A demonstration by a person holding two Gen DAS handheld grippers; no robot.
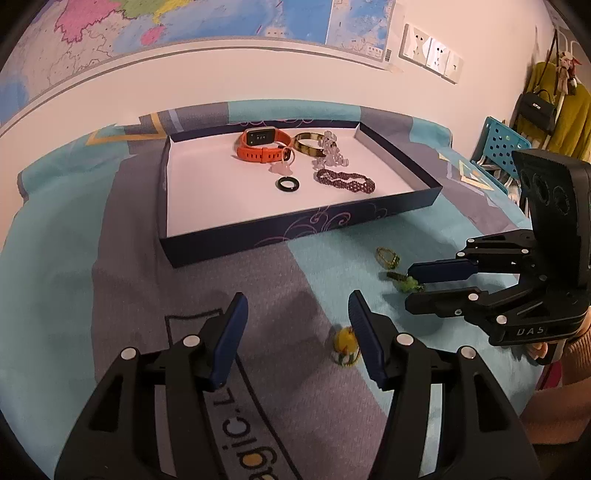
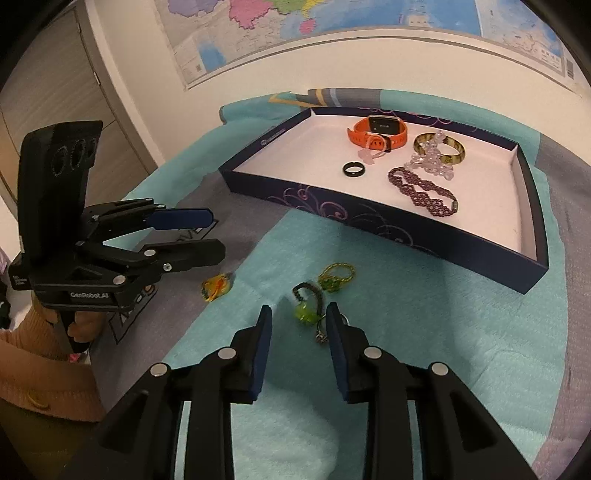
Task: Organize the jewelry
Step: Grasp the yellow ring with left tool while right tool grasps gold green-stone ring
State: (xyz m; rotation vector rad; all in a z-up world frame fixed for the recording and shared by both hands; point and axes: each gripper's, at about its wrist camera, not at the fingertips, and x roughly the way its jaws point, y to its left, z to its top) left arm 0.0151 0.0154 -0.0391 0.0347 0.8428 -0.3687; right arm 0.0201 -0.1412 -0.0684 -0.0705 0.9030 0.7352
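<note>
- Left claw fills the bottom of the left wrist view, its blue pads well apart and holding nothing; a small yellow charm lies on the cloth just inside the right pad.
- In the right wrist view the same claw appears at mid left, with the charm just below and right of its tips.
- Right claw sits at the bottom centre of its own view — pads apart, nothing clamped.
- Between its tips, slightly ahead, lies a green bead charm on a dark loop; a small metal ring lies against the right pad, though contact is unclear.
- Just beyond, a gold-green ring rests on the teal part of the cloth.
- In the left wrist view the right claw reaches in from the right edge, its tips over the green bead charm.
- Farther back stands a shallow dark tray with a white floor — upper centre in both views.
- Inside it, nearest the front: a black ring and a purple beaded bracelet.
- Behind them lie clear beads, an amber bangle and an orange watch, with a pale pink piece in front of the watch.
- A map hangs on the wall at the top.
</note>
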